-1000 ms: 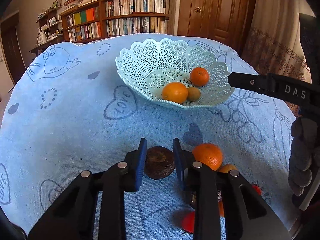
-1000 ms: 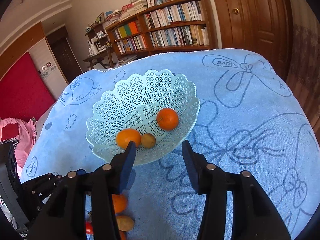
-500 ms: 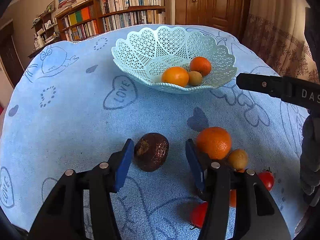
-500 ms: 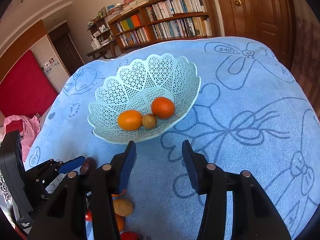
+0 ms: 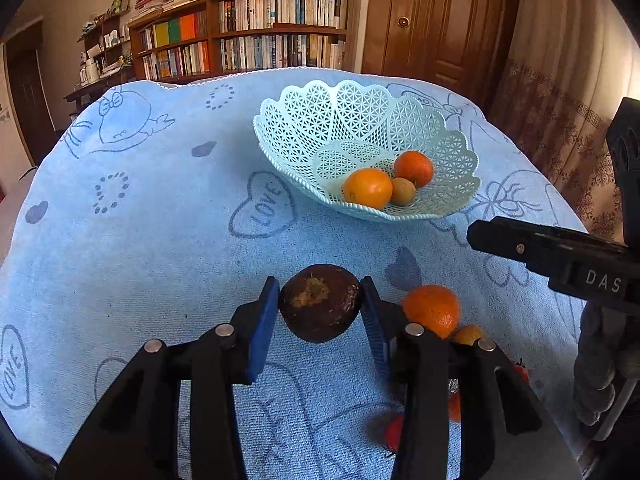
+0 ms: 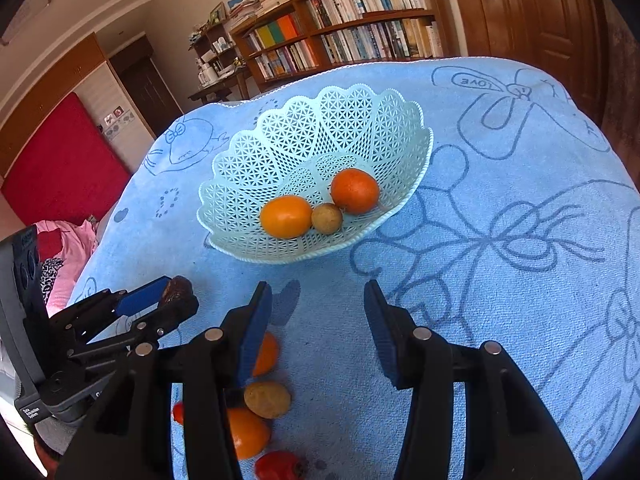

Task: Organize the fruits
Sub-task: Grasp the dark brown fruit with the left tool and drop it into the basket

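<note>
1. The left gripper [image 5: 320,308] is clamped on a dark brown fruit [image 5: 319,303], its blue pads pressed to either side; the fruit sits between the fingers near the front edge of the blue towel-covered table [image 5: 140,248].
2. The right gripper [image 6: 316,312] hangs with its fingers apart and nothing between them, above bare towel just in front of the basket.
3. The pale lattice basket [image 5: 312,128] stands toward the far right of the table, holding two oranges and a small brownish fruit [image 5: 403,191], all three touching.
4. Loose fruit lies by the front edge, to the right of the held fruit: an orange [image 5: 431,310], a small tan fruit [image 6: 267,399], another orange [image 6: 246,432] and red ones [image 6: 280,466], partly hidden behind the fingers.
5. A bookshelf [image 5: 248,40] and wooden door [image 5: 440,20] stand beyond the far edge.
</note>
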The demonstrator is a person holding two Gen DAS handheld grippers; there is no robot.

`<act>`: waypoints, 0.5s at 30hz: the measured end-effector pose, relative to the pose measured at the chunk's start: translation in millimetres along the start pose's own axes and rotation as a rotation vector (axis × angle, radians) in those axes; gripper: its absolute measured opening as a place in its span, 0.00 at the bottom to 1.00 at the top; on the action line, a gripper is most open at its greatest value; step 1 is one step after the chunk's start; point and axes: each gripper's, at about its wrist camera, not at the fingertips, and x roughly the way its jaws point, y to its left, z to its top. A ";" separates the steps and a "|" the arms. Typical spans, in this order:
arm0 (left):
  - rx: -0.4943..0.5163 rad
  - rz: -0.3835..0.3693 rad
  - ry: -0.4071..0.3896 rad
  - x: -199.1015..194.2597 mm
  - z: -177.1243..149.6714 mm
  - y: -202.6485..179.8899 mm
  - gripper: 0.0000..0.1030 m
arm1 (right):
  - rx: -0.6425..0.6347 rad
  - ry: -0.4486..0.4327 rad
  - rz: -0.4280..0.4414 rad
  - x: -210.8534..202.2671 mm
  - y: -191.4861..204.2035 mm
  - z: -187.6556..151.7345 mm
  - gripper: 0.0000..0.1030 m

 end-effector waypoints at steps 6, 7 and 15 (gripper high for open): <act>-0.008 -0.008 -0.034 -11.0 19.7 3.1 0.41 | 0.016 -0.001 -0.008 0.5 -2.6 -0.5 0.47; -0.010 -0.009 -0.040 -12.5 25.2 2.4 0.41 | 0.021 -0.001 -0.009 0.3 -3.8 -0.3 0.47; 0.018 0.001 -0.081 -0.8 71.7 -10.4 0.41 | 0.020 0.000 -0.005 -0.5 -4.6 0.2 0.48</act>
